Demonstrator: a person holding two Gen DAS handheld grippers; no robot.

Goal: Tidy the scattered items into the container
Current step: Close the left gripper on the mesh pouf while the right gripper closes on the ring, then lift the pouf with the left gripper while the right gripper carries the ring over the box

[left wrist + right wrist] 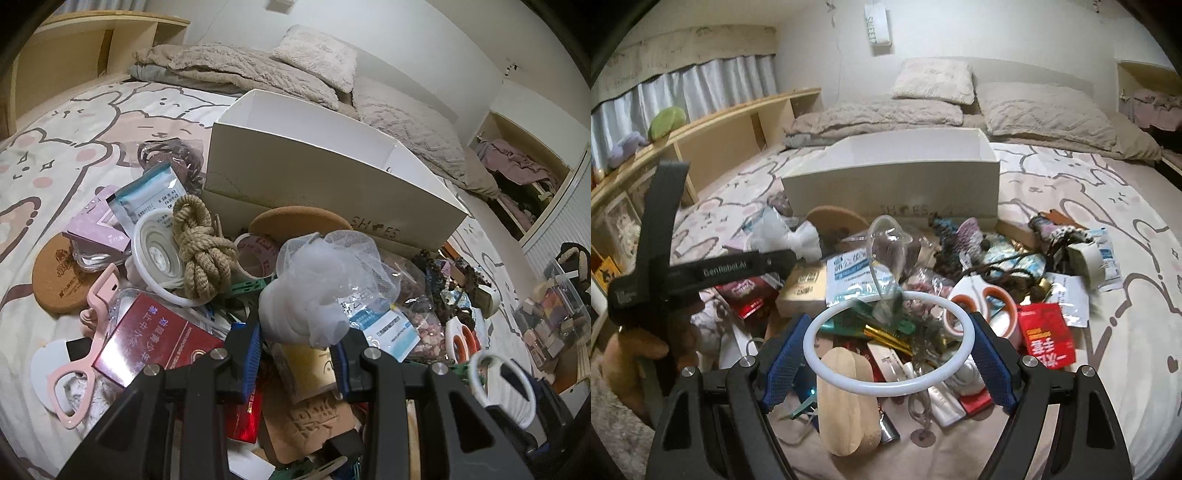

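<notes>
**White ring held over the pile, mesh puff in the other tool**

The right tool [886, 350] was clenched on a white ring [888, 343], its blue pads pressed against the ring's two sides, held above the heap of scattered items on the bed [1108, 206]. The left tool [299, 354] grasped a white mesh bath puff [314, 291] between its pads, just in front of the white shoe box [314, 173]. The box stood open on the bed behind the pile. Orange-handled scissors [982, 299] lay near the ring, and a knotted rope [201, 243] rested beside a tape roll [256, 254].
</notes>
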